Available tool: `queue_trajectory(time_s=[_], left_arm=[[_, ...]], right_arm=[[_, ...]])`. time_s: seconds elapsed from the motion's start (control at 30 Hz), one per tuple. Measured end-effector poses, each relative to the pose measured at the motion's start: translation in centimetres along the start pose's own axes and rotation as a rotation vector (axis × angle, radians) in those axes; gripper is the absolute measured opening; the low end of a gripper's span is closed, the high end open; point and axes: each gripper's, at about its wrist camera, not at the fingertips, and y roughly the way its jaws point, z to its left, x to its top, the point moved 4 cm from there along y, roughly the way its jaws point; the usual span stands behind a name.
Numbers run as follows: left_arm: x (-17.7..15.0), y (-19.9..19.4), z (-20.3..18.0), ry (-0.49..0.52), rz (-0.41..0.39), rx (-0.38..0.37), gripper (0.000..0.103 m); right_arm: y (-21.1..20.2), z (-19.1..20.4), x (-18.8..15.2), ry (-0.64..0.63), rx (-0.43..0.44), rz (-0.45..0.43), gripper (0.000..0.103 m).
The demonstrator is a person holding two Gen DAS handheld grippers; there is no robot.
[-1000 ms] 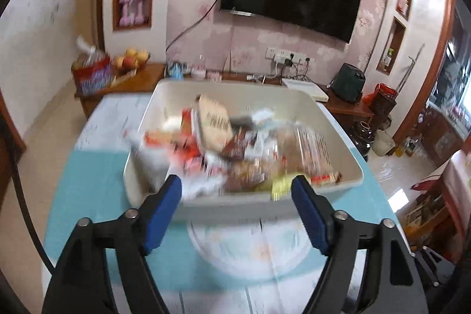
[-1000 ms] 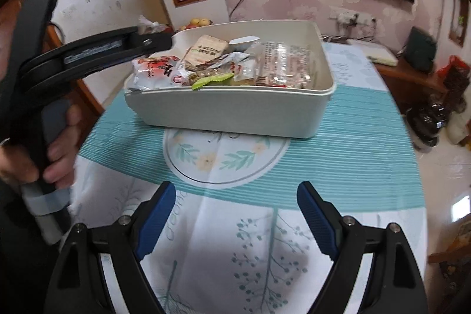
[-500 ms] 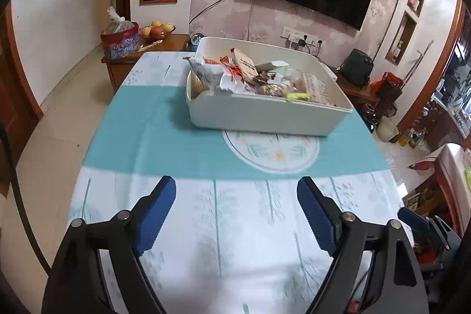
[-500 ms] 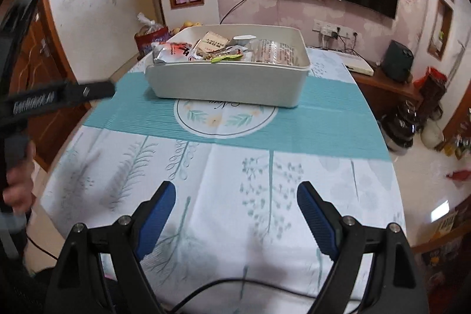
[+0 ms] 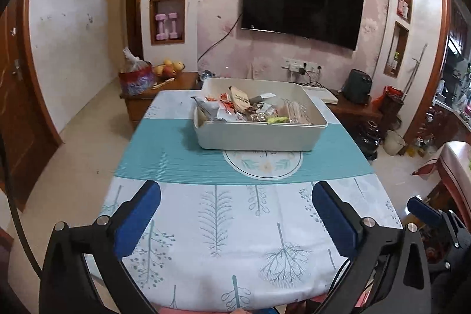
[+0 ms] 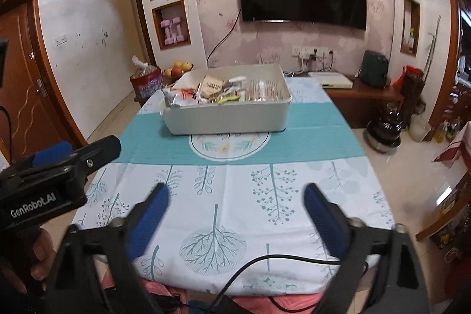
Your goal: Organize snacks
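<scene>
A cream plastic bin [image 5: 256,137] full of snack packets [image 5: 235,108] stands on the teal band of the tablecloth, at the far half of the table. It also shows in the right wrist view [image 6: 229,119]. My left gripper [image 5: 235,208] is open and empty, over the near edge of the table, well back from the bin. My right gripper [image 6: 234,211] is open and empty, also at the near edge. The left gripper's body shows at the left of the right wrist view [image 6: 59,161].
The table [image 5: 235,255] has a white cloth with tree prints. A black cable [image 6: 265,264] lies at its near edge. Behind are a wooden sideboard with fruit [image 5: 167,69] and a red bag [image 5: 135,78], and a wall TV [image 5: 300,5].
Both grippers have drawn back from the bin to the near edge of the table. The bin now looks smaller and farther. Both stay open and empty.
</scene>
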Motion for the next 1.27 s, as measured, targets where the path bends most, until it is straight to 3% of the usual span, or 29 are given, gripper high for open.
queue_trajectory(time_s=[0.6, 1.27], left_arm=[[1.3, -0.2, 0.1, -0.038, 0.020, 0.047, 0.102], [0.8, 0.4, 0.0, -0.025, 0.044, 0.058, 0.102]], right_arm=[[-0.9, 0.9, 3.1, -0.046, 0.023, -0.016, 0.103], [0.4, 0.9, 2.6, -0.038, 0.025, 0.018, 0.103]])
